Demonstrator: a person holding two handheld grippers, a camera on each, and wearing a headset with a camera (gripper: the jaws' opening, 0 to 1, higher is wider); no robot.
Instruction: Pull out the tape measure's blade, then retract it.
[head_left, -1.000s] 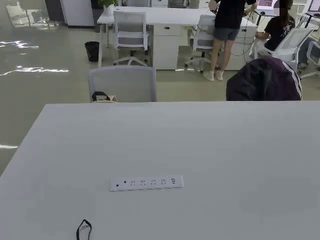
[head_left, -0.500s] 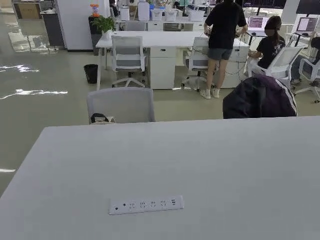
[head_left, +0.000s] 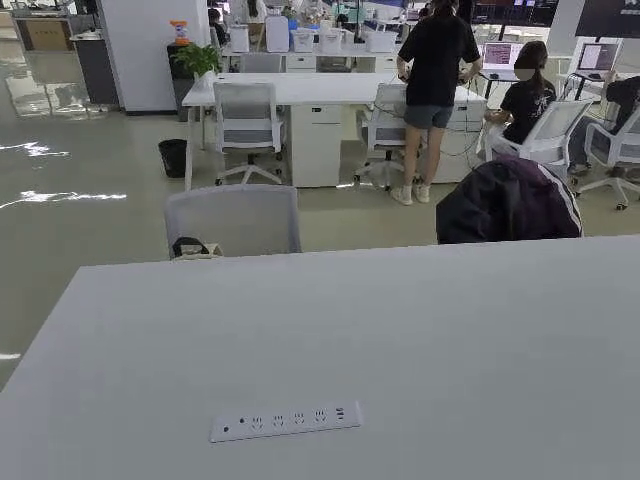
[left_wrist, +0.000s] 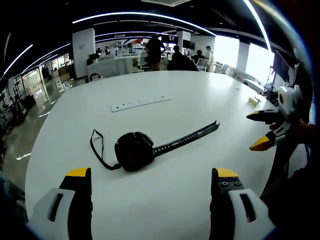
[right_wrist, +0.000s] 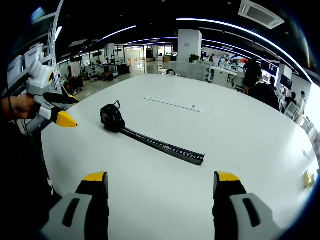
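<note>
White table (left_wrist: 200, 100) | left hand-held gripper (left_wrist: 152, 173) wide open, empty | right hand-held gripper (right_wrist: 161, 176) wide open, empty

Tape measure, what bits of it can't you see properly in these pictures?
1. Numbers on the blade: too small and blurry, both gripper views.
2. Buttons on the tape measure case: lost in its dark body, both gripper views.
3. The case's underside: hidden against the table.
4. Hook on the blade's tip: too small, both gripper views.

Between the wide-parted jaws of the left gripper (left_wrist: 152, 173), a black tape measure (left_wrist: 134, 150) is seen lying on the white table (left_wrist: 210, 95), its blade (left_wrist: 187, 140) extended toward two o'clock, with the right gripper (left_wrist: 257, 131) held at three o'clock.
</note>
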